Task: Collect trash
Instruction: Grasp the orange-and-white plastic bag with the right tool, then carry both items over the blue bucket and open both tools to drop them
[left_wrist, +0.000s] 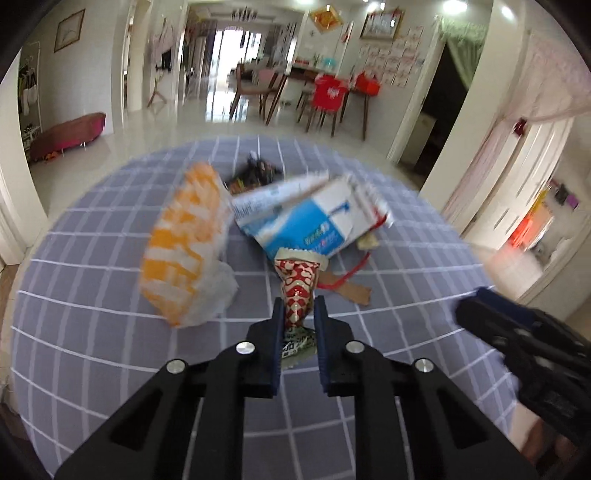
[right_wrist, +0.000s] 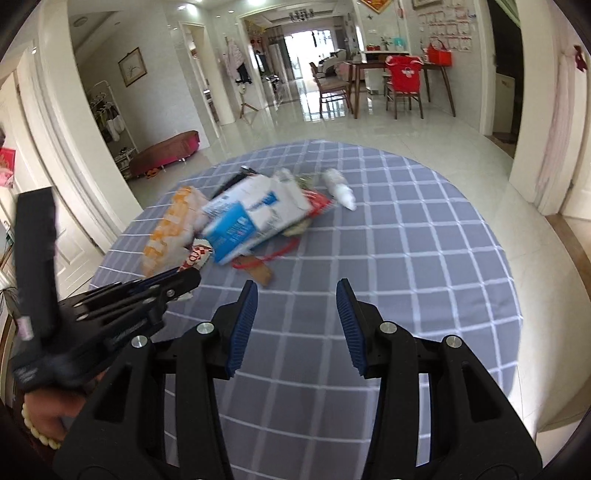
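A pile of trash lies on a round table with a grey checked cloth. My left gripper is shut on a red-and-white patterned wrapper at the near edge of the pile; the wrapper also shows in the right wrist view. Behind it lie a blue-and-white carton and an orange-and-white plastic bag. My right gripper is open and empty, above bare cloth to the right of the pile; it shows in the left wrist view.
A red string with a brown cardboard scrap lies at the pile's near side. A white crumpled piece lies at the far right of the pile. Dark wrappers lie behind. A dining table with chairs stands across the tiled floor.
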